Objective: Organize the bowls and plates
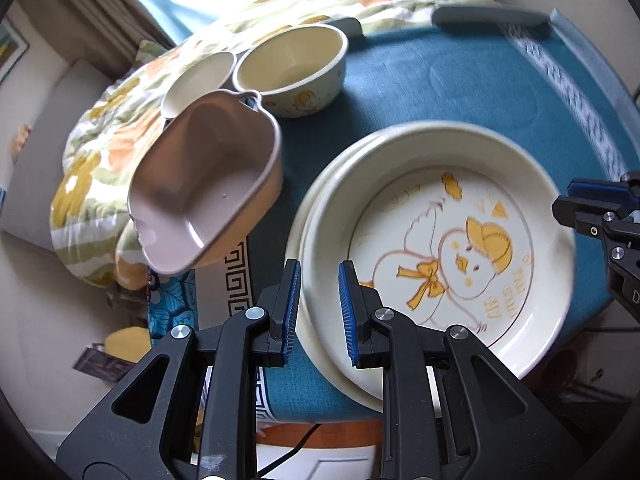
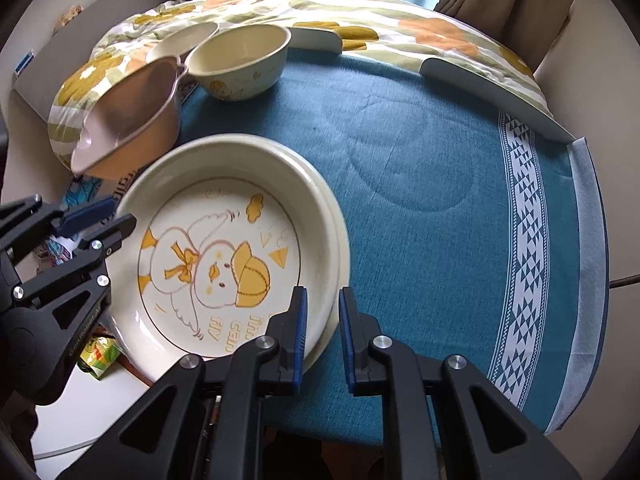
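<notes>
A cream plate with a yellow chick drawing (image 1: 440, 240) (image 2: 224, 248) lies stacked on a second cream plate (image 1: 320, 208) (image 2: 338, 240) on the blue cloth. My left gripper (image 1: 319, 312) is open with its jaws astride the stack's near left rim. My right gripper (image 2: 323, 336) is open astride the stack's right rim. It shows at the right edge of the left wrist view (image 1: 592, 208). A pink-brown square bowl (image 1: 208, 184) (image 2: 128, 116), a cream chick bowl (image 1: 292, 68) (image 2: 240, 64) and a small cream dish (image 1: 198, 80) (image 2: 182, 42) stand behind.
The blue tablecloth (image 2: 420, 160) has a white patterned border (image 2: 532, 240) at the right. A floral quilt (image 2: 360, 12) lies behind the table. Two grey-white chair backs (image 2: 492, 92) stand at the table's far edge. The table's near edge is just under both grippers.
</notes>
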A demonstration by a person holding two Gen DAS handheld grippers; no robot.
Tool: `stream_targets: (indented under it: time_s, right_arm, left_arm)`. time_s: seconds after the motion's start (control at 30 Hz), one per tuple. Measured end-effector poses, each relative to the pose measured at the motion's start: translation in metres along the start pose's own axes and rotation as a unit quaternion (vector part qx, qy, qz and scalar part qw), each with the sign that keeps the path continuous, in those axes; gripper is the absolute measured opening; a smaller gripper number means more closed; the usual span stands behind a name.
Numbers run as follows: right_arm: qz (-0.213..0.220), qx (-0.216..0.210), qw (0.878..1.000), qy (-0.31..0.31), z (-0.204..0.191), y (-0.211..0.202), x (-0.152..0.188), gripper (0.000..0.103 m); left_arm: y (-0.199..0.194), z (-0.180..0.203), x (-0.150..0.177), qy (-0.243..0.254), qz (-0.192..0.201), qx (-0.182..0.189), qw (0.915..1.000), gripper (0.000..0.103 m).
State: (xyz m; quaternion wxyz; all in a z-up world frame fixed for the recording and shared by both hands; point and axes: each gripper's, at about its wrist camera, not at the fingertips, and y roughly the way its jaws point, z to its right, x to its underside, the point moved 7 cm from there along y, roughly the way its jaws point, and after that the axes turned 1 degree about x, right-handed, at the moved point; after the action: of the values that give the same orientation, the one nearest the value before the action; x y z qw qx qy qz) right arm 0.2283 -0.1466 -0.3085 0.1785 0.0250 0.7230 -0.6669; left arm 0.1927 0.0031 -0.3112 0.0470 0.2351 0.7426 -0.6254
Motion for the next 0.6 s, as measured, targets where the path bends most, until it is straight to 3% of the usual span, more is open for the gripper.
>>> stream_targets:
  time_s: [0.03, 0.07, 0.1, 0.13, 0.17, 0.2, 0.27, 0.4, 0.5, 0.6]
  right_arm:
    - [0.004, -0.008, 1.0, 0.008, 0.005, -0.004, -0.005, 0.014]
    - [0.011, -0.017, 1.0, 0.017, 0.009, -0.008, -0.01, 0.017]
    - [0.017, -0.026, 0.999, 0.022, 0.013, -0.012, -0.015, 0.03]
    - [0.026, -0.038, 0.999, 0.028, 0.017, -0.016, -0.022, 0.042]
    - [0.037, -0.047, 0.998, 0.031, 0.021, -0.021, -0.028, 0.078]
    - [0.051, -0.055, 0.997, 0.033, 0.024, -0.026, -0.036, 0.102]
    - [0.076, -0.064, 0.995, 0.029, 0.027, -0.034, -0.049, 0.103]
    - [0.113, -0.106, 0.988, -0.003, 0.02, -0.046, -0.079, 0.103]
    - [0.098, -0.128, 0.986, -0.048, 0.0, -0.047, -0.1, 0.103]
    - [0.111, -0.13, 0.983, -0.071, -0.023, -0.047, -0.118, 0.103]
  left_arm:
    - [-0.004, -0.005, -0.005, -0.013, 0.003, 0.008, 0.9999, 0.018]
    - [-0.007, -0.011, -0.009, -0.025, 0.006, 0.01, 0.9996, 0.024]
    - [-0.011, -0.017, -0.014, -0.039, 0.008, 0.011, 0.9992, 0.032]
    - [-0.015, -0.025, -0.02, -0.056, 0.014, 0.014, 0.9983, 0.06]
    - [-0.02, -0.033, -0.024, -0.072, 0.024, 0.015, 0.997, 0.09]
    - [-0.027, -0.042, -0.029, -0.091, 0.04, 0.016, 0.9949, 0.098]
    - [-0.039, -0.06, -0.037, -0.117, 0.066, 0.01, 0.9908, 0.103]
    - [-0.044, -0.095, -0.04, -0.171, 0.057, 0.008, 0.9835, 0.103]
    - [-0.04, -0.123, -0.031, -0.204, 0.049, 0.003, 0.9777, 0.103]
    - [-0.031, -0.147, -0.023, -0.225, 0.038, 0.012, 0.9736, 0.102]
